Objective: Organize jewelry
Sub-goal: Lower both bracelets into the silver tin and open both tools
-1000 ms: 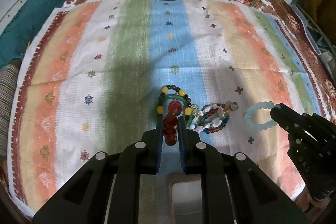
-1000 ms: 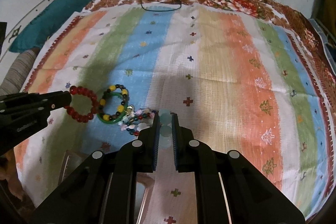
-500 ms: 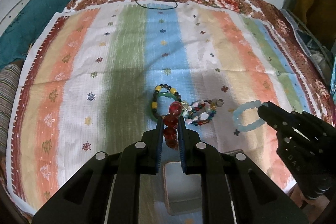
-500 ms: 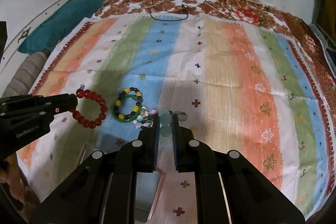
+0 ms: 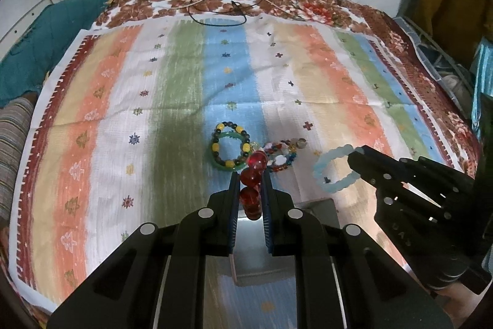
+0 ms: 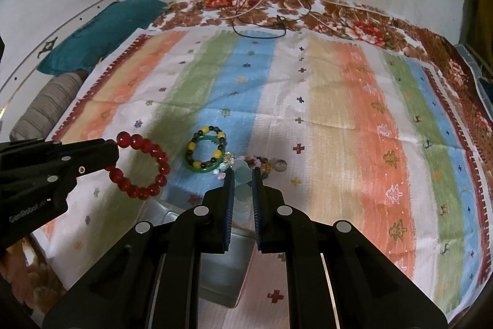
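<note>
**A:** What has each hand got?

**B:** The left gripper (image 5: 250, 190) is clenched on a red bead bracelet (image 6: 144, 165). Seen from the right side, the loop hangs free of the cloth beyond the tips. The right gripper (image 6: 243, 187) is clamped on a pale blue bracelet (image 5: 336, 171), pinched at one edge so the rest of its ring dangles ahead of the jaws.

**A:** Why hold them by the edge like that?

**B:** My guess is that a pinch on a few beads keeps the loop open and hanging, so it should drop cleanly when let go.

**A:** Drop where?

**B:** Just below and in front of both grippers sits a clear box (image 6: 215, 239) on the striped cloth (image 5: 172, 88). Both bracelets hang near its far rim, not yet over the middle as far as I can tell.

**A:** And what is left lying out?

**B:** Just past the left gripper's tips lie a green bangle (image 5: 229, 150) with a yellow-and-dark bead bracelet (image 6: 205, 148) on it. Beside them, toward the right gripper, is a tangle of mixed coloured beads (image 5: 282, 154). They lie close together, probably so either hand can reach them next.
</note>
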